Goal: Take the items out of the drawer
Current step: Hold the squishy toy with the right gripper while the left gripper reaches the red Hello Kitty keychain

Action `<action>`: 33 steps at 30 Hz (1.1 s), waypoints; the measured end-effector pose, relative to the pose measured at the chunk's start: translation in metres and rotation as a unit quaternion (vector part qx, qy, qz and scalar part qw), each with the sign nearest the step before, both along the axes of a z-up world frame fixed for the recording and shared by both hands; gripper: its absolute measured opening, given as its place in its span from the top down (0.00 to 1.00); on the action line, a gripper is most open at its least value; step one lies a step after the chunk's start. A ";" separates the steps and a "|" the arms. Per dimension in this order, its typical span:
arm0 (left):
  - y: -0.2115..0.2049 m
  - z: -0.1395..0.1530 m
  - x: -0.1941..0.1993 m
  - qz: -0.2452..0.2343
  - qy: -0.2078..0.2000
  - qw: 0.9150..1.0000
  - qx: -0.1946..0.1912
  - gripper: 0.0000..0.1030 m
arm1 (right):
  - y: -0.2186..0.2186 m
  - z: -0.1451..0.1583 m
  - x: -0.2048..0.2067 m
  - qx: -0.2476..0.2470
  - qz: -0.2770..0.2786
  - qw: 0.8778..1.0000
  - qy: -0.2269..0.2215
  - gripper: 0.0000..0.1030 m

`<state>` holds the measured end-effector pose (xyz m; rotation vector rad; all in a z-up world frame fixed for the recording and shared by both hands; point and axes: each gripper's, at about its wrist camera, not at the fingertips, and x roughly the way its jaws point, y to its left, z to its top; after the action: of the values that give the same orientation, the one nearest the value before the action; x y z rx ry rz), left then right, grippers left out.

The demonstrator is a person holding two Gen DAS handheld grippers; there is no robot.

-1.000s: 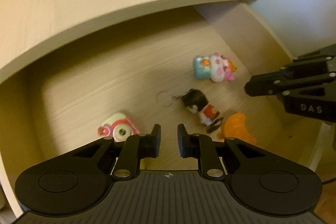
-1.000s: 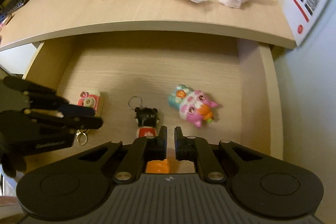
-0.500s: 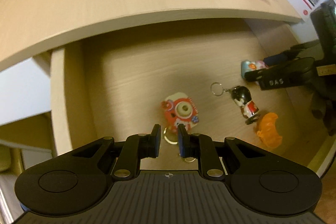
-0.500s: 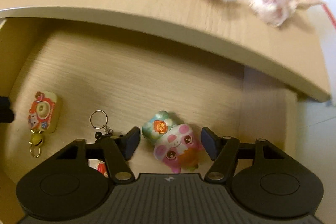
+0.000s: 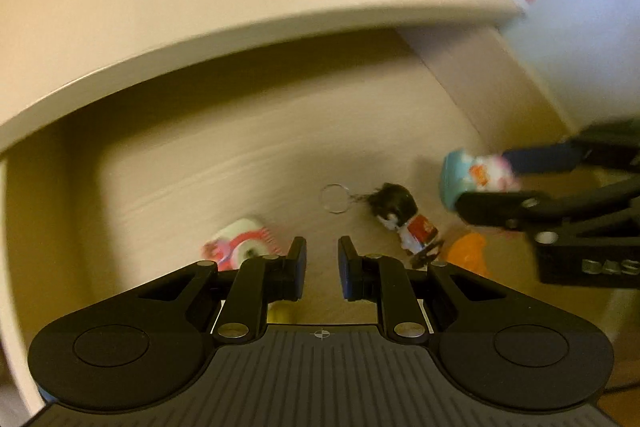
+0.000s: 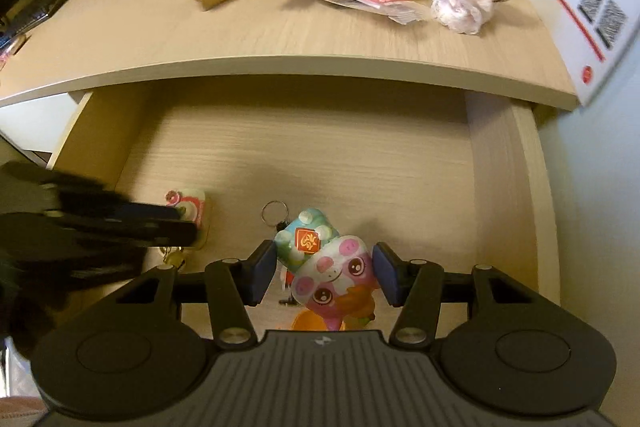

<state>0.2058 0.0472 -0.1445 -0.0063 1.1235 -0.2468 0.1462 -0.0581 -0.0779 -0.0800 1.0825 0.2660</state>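
Observation:
The open wooden drawer holds small toys. A pink and blue squishy animal toy sits between the pads of my right gripper, whose jaws are closing; both pads touch its sides. It hides most of a black-haired doll keychain, whose ring shows beyond it. An orange piece lies near the drawer's front. My left gripper hovers just right of a red and white camera-shaped charm, its jaws a narrow gap apart with nothing between them.
Above the drawer the desk top carries a pink packet, plastic wrappers, a pink and yellow toy and crumpled paper. A white box stands at its right end, against a wall. A yellow box and a monitor are at the far left.
My right gripper, shut a second ago over the doll, opened wide around the squishy toy and has now closed onto it. The left gripper swung left over the camera charm, then back right.

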 end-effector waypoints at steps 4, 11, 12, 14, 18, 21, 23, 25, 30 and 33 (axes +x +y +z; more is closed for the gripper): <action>-0.021 -0.017 0.006 -0.022 -0.004 0.997 0.070 0.82 | -0.014 0.006 -0.008 -0.008 -0.027 0.999 -0.021 0.49; -0.036 -0.024 0.004 -0.050 0.009 0.995 0.081 0.83 | -0.038 0.006 -0.011 0.002 -0.060 0.998 -0.036 0.49; -0.036 -0.023 0.005 -0.047 0.014 0.996 0.075 0.83 | -0.039 0.004 -0.006 0.004 -0.061 0.997 -0.035 0.49; -0.039 -0.022 0.006 -0.046 0.019 0.996 0.073 0.83 | -0.042 0.004 -0.004 0.008 -0.065 0.997 -0.036 0.49; -0.047 -0.020 0.001 -0.061 0.018 0.995 0.074 0.83 | -0.046 0.006 -0.002 0.019 -0.067 0.997 -0.040 0.49; -0.053 -0.019 -0.001 -0.072 0.016 0.995 0.073 0.83 | -0.048 0.008 0.001 0.023 -0.069 0.996 -0.044 0.49; -0.054 -0.018 -0.004 -0.082 0.014 0.994 0.072 0.83 | -0.049 0.009 0.001 0.021 -0.071 0.996 -0.046 0.48; -0.057 -0.017 -0.007 -0.107 0.014 0.992 0.071 0.83 | -0.051 0.009 0.002 0.020 -0.074 0.996 -0.046 0.48; -0.064 -0.014 -0.011 -0.145 0.022 0.986 0.078 0.83 | -0.053 0.010 0.003 0.018 -0.079 0.996 -0.044 0.48; -0.064 -0.012 -0.014 -0.156 0.022 0.985 0.076 0.83 | -0.052 0.008 0.003 0.016 -0.079 0.996 -0.041 0.48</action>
<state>0.1918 -0.0164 -0.1567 0.3033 1.1840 -0.4398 0.1497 -0.1101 -0.0695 0.0236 0.9965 0.1361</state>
